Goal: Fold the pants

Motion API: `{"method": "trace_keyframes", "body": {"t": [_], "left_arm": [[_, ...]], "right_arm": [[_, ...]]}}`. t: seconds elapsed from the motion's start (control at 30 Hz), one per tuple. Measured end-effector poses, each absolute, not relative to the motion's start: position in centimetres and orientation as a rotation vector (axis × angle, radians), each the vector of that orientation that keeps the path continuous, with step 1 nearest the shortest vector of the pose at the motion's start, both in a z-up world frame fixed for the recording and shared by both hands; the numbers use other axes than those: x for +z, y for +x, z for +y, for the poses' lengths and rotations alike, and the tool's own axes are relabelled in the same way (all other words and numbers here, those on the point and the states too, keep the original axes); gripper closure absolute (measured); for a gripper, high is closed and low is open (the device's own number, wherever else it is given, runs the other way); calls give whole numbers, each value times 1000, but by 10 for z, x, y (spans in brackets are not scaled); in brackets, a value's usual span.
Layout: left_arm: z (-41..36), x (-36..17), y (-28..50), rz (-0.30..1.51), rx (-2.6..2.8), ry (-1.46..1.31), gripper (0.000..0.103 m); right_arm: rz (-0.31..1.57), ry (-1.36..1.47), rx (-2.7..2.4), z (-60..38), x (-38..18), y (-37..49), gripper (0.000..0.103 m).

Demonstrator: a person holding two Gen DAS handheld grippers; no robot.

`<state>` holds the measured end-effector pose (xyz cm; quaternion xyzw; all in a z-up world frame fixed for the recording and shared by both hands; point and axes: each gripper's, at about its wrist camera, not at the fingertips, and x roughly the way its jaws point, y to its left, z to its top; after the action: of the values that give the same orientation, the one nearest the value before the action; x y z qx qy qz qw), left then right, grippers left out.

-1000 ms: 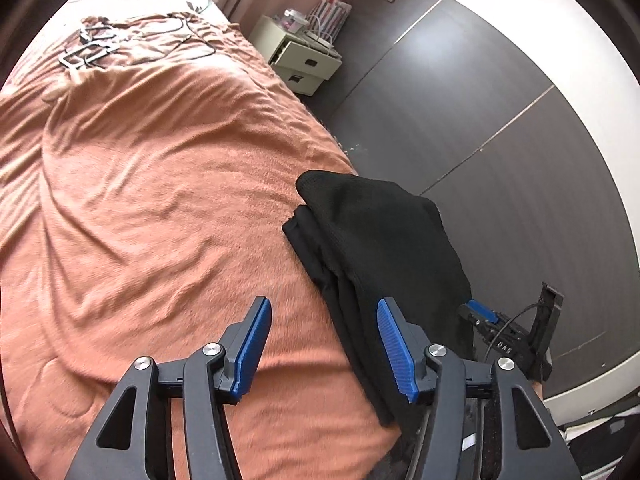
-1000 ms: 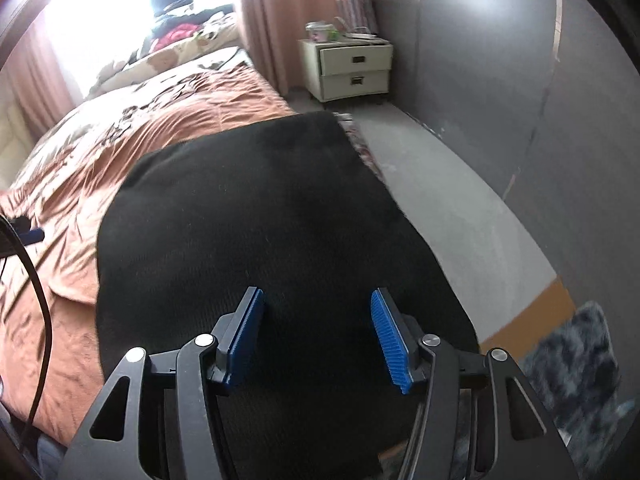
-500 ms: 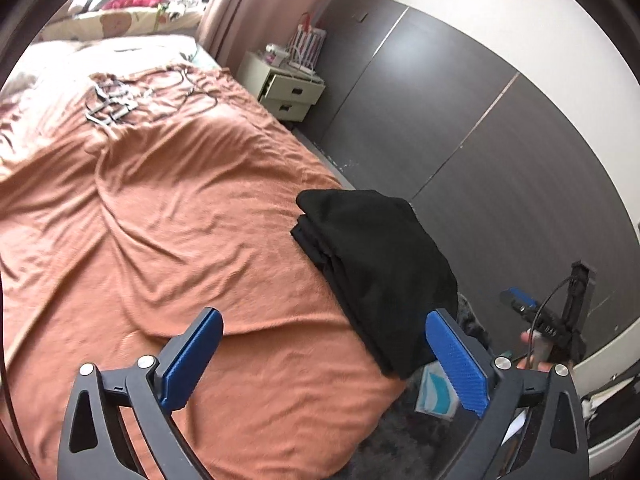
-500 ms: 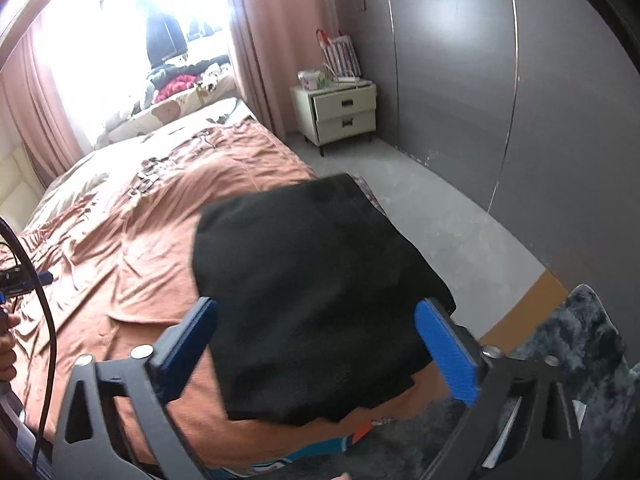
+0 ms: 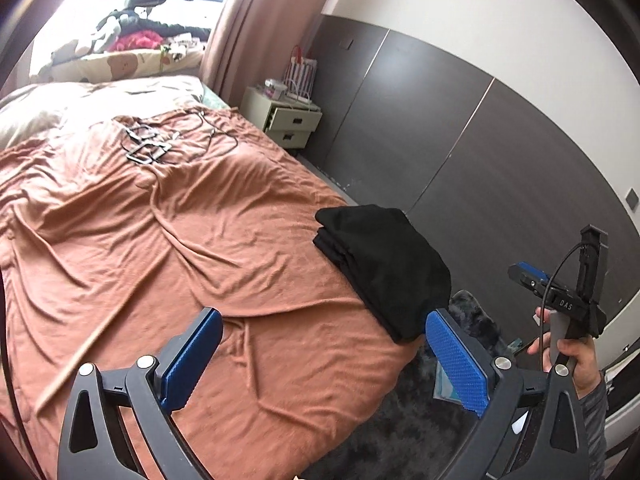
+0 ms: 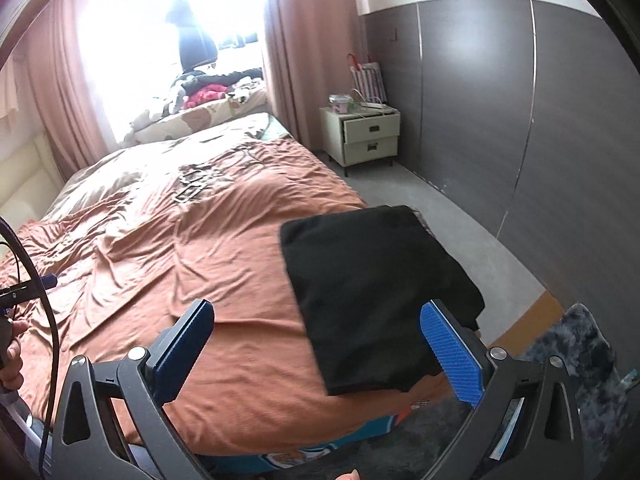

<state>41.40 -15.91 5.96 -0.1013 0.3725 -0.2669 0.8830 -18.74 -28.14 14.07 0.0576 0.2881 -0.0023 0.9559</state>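
Bed (image 5: 168, 248) with an orange blanket holds the folded black pants (image 6: 376, 296) at its corner near the floor. Left claw (image 5: 324, 360) and right claw (image 6: 316, 354) hang above, both spread wide, holding nothing. Maybe hangers (image 5: 146, 146) lie far up.

pants (image 6: 376, 292) on bed (image 6: 200, 264) near edge | nightstand (image 6: 366, 136) behind

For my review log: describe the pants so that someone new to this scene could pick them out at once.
Find the bed with the rumpled orange cover. At its near corner, on the side toward the dark wall panels, lie the pants, folded into a flat stack. They are the only black item on the cover; the metal frames lie farther up.
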Motion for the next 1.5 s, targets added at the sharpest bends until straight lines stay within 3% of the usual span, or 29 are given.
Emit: {"method": "trace_keyframes", "body": {"t": [0.9,1.5], "left_arm": [[-47,114,262,620,-400,-190,1],[-6,106,154,549,-248,-201,1]], "right_arm": [[507,72,142,-185,146,-283,0],[496,101,258,-162,138,-335,0]]}}
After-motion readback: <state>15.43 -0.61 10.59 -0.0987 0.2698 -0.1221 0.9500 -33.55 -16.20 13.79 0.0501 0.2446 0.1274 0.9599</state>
